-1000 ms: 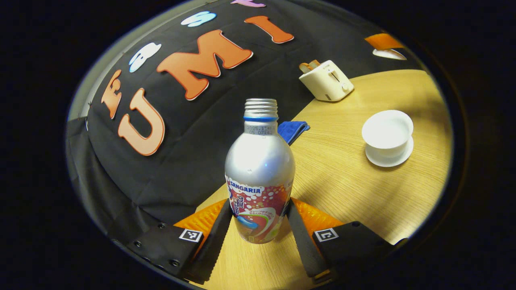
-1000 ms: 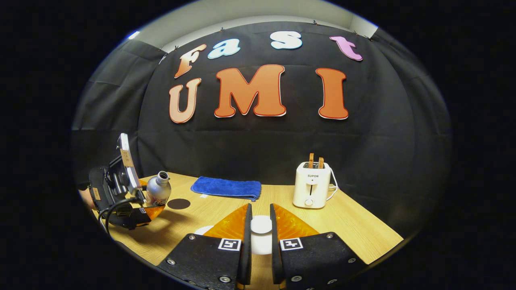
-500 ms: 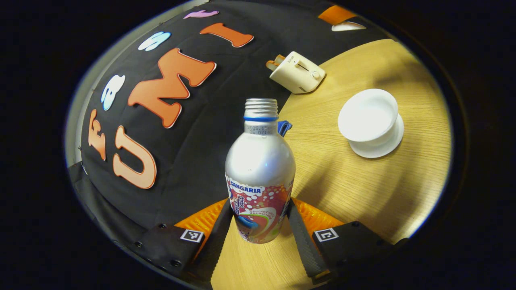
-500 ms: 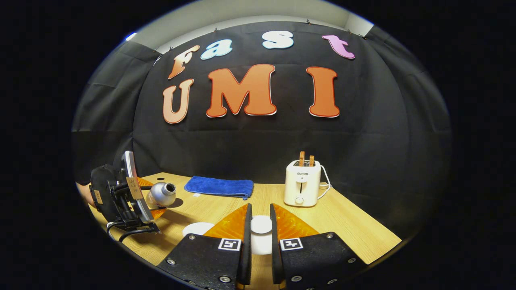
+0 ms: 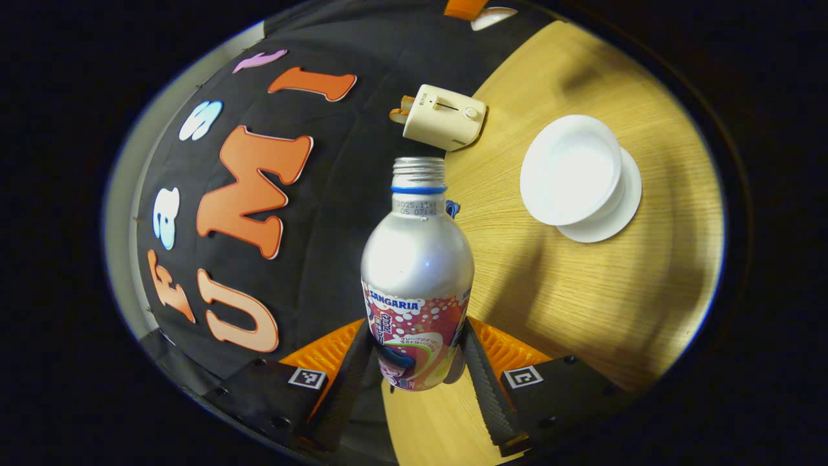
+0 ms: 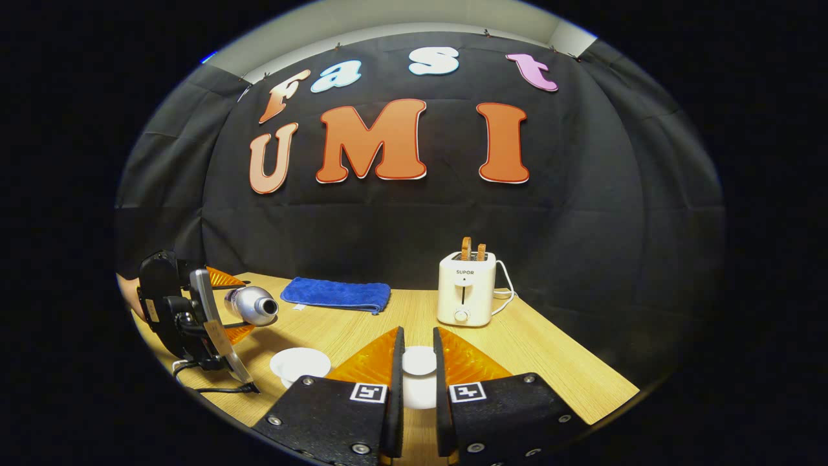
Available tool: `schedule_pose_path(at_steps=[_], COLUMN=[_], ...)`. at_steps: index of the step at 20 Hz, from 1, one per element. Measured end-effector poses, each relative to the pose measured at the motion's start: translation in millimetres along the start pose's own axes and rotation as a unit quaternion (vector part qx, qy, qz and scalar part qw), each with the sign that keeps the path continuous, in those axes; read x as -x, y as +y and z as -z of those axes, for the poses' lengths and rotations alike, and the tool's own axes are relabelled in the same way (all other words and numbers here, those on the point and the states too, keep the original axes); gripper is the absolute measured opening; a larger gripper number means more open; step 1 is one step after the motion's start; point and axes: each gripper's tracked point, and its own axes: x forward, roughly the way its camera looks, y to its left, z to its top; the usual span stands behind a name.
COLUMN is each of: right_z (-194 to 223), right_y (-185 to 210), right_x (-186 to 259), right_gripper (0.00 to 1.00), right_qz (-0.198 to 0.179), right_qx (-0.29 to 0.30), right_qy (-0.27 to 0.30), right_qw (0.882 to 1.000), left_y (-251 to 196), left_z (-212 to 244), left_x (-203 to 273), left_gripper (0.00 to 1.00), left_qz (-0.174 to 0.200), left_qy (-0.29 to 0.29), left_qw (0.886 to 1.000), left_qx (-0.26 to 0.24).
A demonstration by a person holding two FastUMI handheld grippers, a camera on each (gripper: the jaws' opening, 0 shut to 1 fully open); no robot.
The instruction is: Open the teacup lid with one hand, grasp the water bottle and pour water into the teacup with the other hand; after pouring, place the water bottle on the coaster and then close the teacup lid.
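I hold two tongs over a light wooden worktop [image 6: 550, 369] in a booth with a black cloth wall.

In the left gripper view, my left gripper [image 5: 414, 362] is clenched on the water bottle [image 5: 417, 285], both fingers pressing the sides of its printed lower half. The silver bottle has no cap; its threaded neck is open. In the right gripper view this same bottle [image 6: 251, 305] lies almost level in the air above the worktop's left side, mouth pointing toward the middle of the worktop.

The teacup [image 5: 570, 169] is white, uncovered, and sits on a white saucer [image 5: 614, 210]. In the right gripper view it [image 6: 299, 364] stands near the front edge, below and a little right of the bottle's mouth.

My right gripper [image 6: 418, 388] grasps the white teacup lid [image 6: 419, 360] between nearly closed fingers, held above the worktop's front middle.

A cream toaster [image 6: 466, 290] with two slices of toast stands toward the back right. A folded blue towel [image 6: 336, 294] lies along the back edge, left of the toaster.
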Motion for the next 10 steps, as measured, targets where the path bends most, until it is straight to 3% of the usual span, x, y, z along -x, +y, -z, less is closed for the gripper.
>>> schedule_pose_path(at_steps=[10], right_z=[11.1], right_y=[0.3], right_x=[2.7], right_gripper=[0.21], right_qz=[-0.012], right_qx=[0.000], right_qy=[0.010], right_qw=[1.000], left_y=[10.2], left_z=[-4.1], left_x=[0.6], left_gripper=[0.84], left_qz=[-0.005], left_qy=[-0.008], left_qw=[0.996], left_qx=[-0.084])
